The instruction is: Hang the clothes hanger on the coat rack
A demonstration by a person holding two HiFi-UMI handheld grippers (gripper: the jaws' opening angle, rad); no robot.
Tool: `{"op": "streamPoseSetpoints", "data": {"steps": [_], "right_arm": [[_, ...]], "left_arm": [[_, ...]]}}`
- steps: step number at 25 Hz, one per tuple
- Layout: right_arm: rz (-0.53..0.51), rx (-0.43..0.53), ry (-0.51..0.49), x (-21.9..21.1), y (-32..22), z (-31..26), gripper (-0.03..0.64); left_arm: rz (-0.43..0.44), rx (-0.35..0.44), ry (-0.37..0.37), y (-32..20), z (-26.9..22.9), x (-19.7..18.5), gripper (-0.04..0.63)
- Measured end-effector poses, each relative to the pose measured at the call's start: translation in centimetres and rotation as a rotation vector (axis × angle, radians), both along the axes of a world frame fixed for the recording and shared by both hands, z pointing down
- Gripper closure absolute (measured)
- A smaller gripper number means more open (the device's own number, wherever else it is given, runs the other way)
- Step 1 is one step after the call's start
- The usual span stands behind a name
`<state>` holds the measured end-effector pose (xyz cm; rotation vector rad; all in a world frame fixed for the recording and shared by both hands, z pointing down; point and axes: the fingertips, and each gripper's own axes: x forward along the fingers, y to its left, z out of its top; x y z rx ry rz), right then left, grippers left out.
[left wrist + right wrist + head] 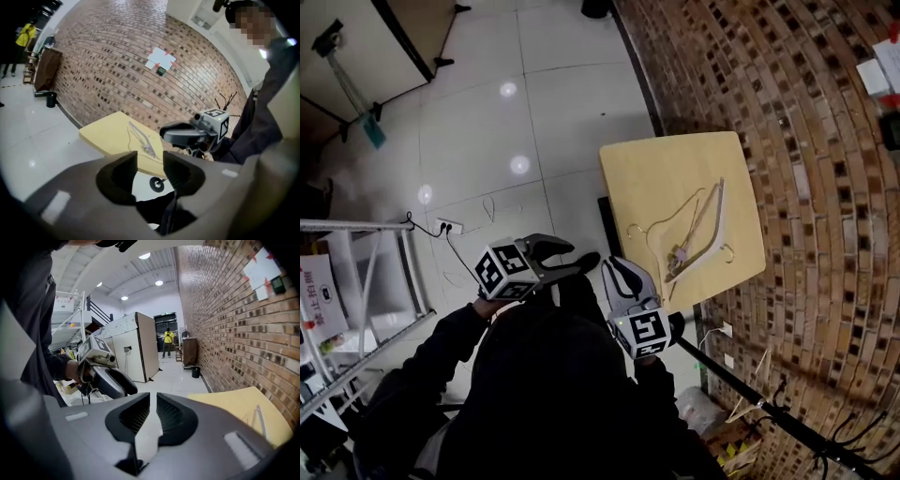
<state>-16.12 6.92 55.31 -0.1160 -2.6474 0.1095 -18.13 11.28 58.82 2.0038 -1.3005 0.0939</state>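
Pale wooden clothes hangers [694, 234] lie in a loose pile on the small light-wood table [656, 169] against the brick wall. They show again as thin hangers [143, 140] on that table [105, 133] in the left gripper view, and one hanger [258, 419] edges into the right gripper view. My left gripper [572, 255] hovers short of the table, open and empty [150, 171]. My right gripper [615, 267] is beside it, shut on nothing [152, 409]. A black bar [769, 405] with a wooden hanger [752, 392] on it runs at lower right.
A brick wall [825, 187] fills the right side. Metal shelving [356, 281] stands at the left, with a power strip [448, 226] and cable on the tiled floor. A tall cabinet [140, 348] and a distant person in yellow [168, 341] are down the aisle.
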Motion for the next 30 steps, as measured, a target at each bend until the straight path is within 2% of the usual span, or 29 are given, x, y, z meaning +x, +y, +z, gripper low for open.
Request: {"op": "streamPoseSetpoints", "data": {"steps": [7,12,17,24,30], "right_arm": [[0.22,-0.008,-0.04,1.6,-9.2,0.1,0.586],[0.42,-0.029,-0.058,5.1,-15.0,0.6,0.586],[0.591,-0.056,-0.04,9.0,-18.6,1.9,0.586],[0.847,-0.128,0.025,13.0,-22.1,5.3,0.584],[1.101,-0.275,0.128,16.2,-24.2,11.4,0.563]], "left_arm": [[0.243,-0.044,-0.021,-9.6,0.5,1.2,0.446],[0.448,-0.052,-0.06,-16.6,0.3,3.5,0.446],[0.613,-0.065,-0.064,-21.6,0.3,6.8,0.446],[0.854,-0.101,-0.048,-26.0,1.8,9.7,0.446],[1.026,-0.129,-0.037,-28.8,3.4,9.6,0.446]]}}
